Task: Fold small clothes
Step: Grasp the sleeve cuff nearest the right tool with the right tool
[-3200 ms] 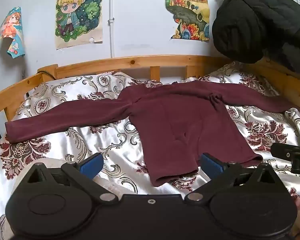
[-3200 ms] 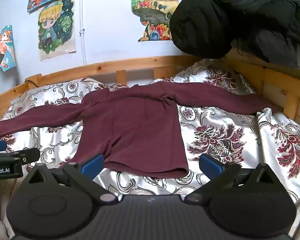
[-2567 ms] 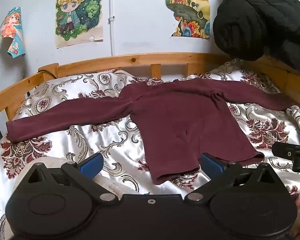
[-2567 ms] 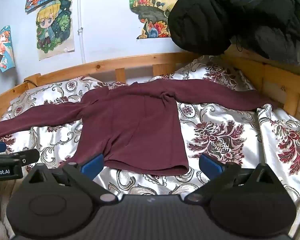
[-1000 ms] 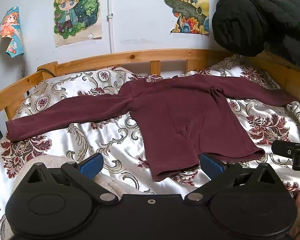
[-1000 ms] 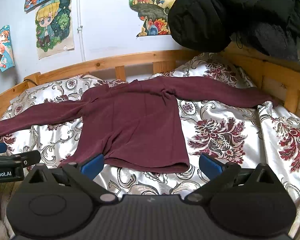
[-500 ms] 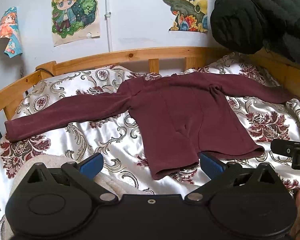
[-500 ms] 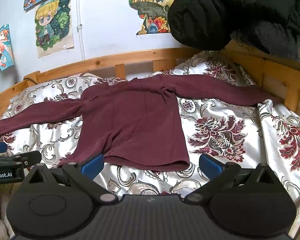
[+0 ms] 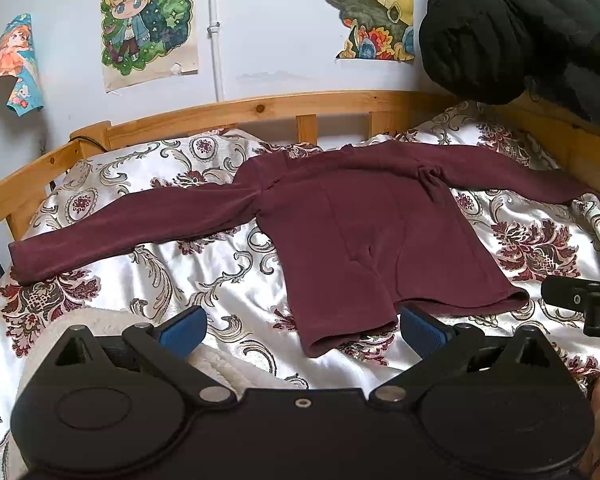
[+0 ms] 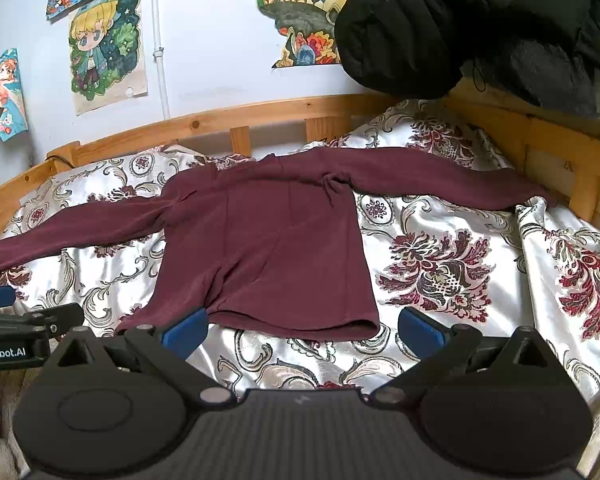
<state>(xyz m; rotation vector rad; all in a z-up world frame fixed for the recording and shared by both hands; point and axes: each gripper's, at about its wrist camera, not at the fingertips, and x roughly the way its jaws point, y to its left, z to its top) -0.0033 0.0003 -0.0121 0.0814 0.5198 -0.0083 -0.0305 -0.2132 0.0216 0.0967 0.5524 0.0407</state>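
Observation:
A maroon long-sleeved top [image 9: 364,236] lies flat on the bed with both sleeves spread wide; it also shows in the right wrist view [image 10: 276,240]. Its hem faces me. My left gripper [image 9: 300,326] is open and empty, hovering just before the hem's left corner. My right gripper [image 10: 302,326] is open and empty, just before the hem's right part. Each gripper shows at the edge of the other's view: the right one in the left wrist view [image 9: 580,304], the left one in the right wrist view [image 10: 24,328].
The bed has a white satin cover with red floral print [image 9: 204,272] and a wooden rail [image 9: 260,110] round its far side and right side [image 10: 560,140]. A black padded jacket [image 10: 460,24] hangs over the right rail. A fluffy cream blanket [image 9: 100,320] lies at near left.
Both grippers have crept slightly forward toward the top's hem. The top has not moved and both grippers stay open.

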